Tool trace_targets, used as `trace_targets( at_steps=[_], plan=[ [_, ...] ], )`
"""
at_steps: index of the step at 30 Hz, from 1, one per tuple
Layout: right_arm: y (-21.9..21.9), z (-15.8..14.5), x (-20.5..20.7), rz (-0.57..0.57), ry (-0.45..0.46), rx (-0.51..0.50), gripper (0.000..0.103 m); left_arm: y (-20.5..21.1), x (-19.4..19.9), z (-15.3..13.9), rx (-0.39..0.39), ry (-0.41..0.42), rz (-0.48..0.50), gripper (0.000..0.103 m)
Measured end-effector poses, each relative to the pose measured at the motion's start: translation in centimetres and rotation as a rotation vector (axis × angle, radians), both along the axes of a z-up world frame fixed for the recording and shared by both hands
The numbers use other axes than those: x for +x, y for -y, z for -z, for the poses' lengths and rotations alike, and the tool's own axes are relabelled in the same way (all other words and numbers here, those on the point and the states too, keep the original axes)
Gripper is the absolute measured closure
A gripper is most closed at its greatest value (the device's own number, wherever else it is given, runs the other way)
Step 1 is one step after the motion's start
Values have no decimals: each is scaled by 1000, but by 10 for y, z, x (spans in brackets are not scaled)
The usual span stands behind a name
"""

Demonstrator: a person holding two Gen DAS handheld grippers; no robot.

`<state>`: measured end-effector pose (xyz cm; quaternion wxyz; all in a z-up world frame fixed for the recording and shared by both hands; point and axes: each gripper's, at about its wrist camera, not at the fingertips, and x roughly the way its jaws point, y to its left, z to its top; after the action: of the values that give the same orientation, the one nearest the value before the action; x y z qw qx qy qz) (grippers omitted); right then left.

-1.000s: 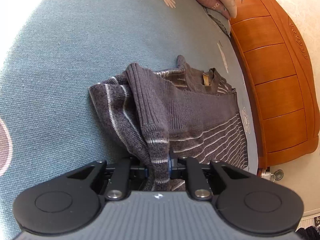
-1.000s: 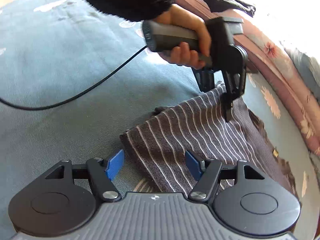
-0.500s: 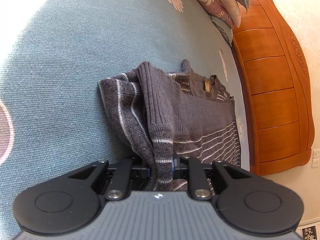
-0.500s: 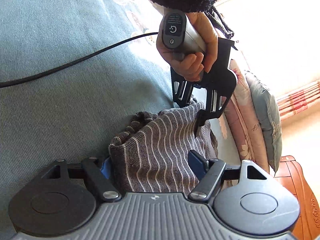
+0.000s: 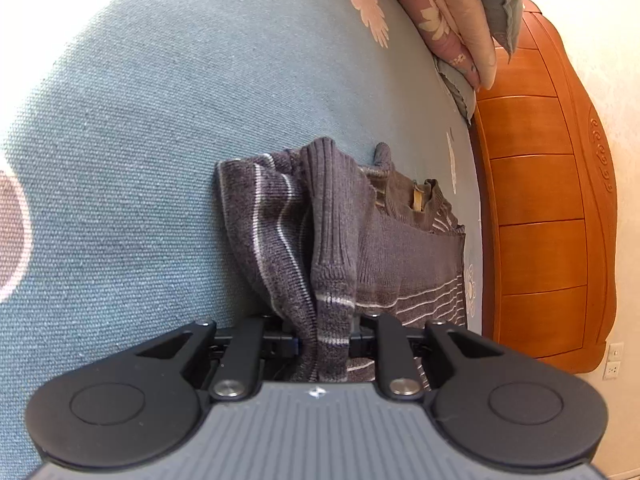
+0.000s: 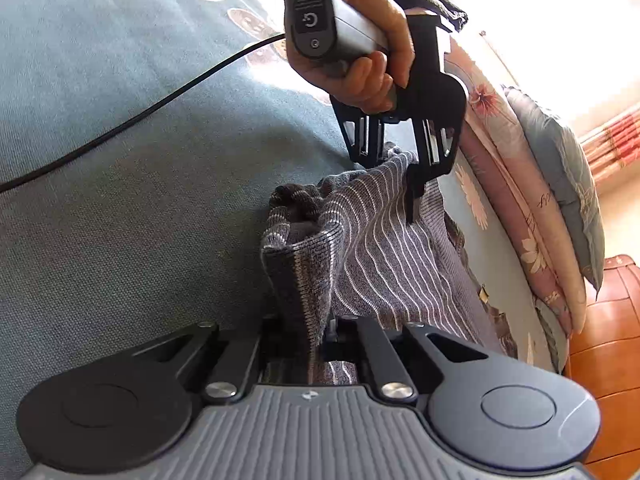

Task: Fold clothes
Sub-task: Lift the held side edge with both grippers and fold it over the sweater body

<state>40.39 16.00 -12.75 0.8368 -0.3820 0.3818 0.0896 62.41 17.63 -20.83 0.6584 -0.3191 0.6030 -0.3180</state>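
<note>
A grey knitted sweater [image 5: 408, 256] with thin white stripes lies bunched on the blue bed cover [image 5: 160, 120]. In the left wrist view my left gripper [image 5: 324, 340] is shut on a ribbed, striped edge of it. The right wrist view shows my right gripper [image 6: 310, 332] with its jaws closing, a fold of the sweater [image 6: 384, 256] pinched between them. Farther off in that view a hand [image 6: 360, 76] holds the left gripper [image 6: 394, 160], which clamps the sweater's far edge and lifts it off the cover.
Pink and grey floral pillows [image 5: 452, 20] are stacked at the bed's far end, seen in the right wrist view as pillows [image 6: 540, 184]. An orange wooden bed frame [image 5: 540, 200] borders the right side. A black cable [image 6: 140, 116] trails across the cover.
My right gripper's jaws went from wide apart around the sweater's corner to pinched on a fold of it. The left gripper kept its grip and rolled slightly.
</note>
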Motion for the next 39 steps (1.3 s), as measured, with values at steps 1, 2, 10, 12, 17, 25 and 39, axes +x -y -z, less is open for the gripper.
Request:
trace_targets(
  at_steps=[1, 2, 10, 12, 17, 25, 39],
  plan=[
    [4, -3, 3, 1, -12, 25, 95, -1, -1, 1, -3, -7, -11, 83],
    [4, -2, 3, -11, -9, 15, 95, -1, -2, 1, -5, -12, -21, 84],
    [-2, 0, 1, -38, -4, 6, 94, 7, -7, -8, 47, -3, -54, 88],
    [-5, -2, -4, -37, -4, 12, 95, 8, -8, -10, 59, 0, -64, 88],
    [1, -15, -4, -6, -9, 81, 95, 16, -12, -21, 115, 26, -77, 89],
    [32, -44, -2, 19, 6, 235, 95, 40, -22, -60, 198, 93, -108, 89],
    [146, -118, -3, 157, -21, 659, 95, 133, -21, -144, 301, 130, -113, 89]
  ],
)
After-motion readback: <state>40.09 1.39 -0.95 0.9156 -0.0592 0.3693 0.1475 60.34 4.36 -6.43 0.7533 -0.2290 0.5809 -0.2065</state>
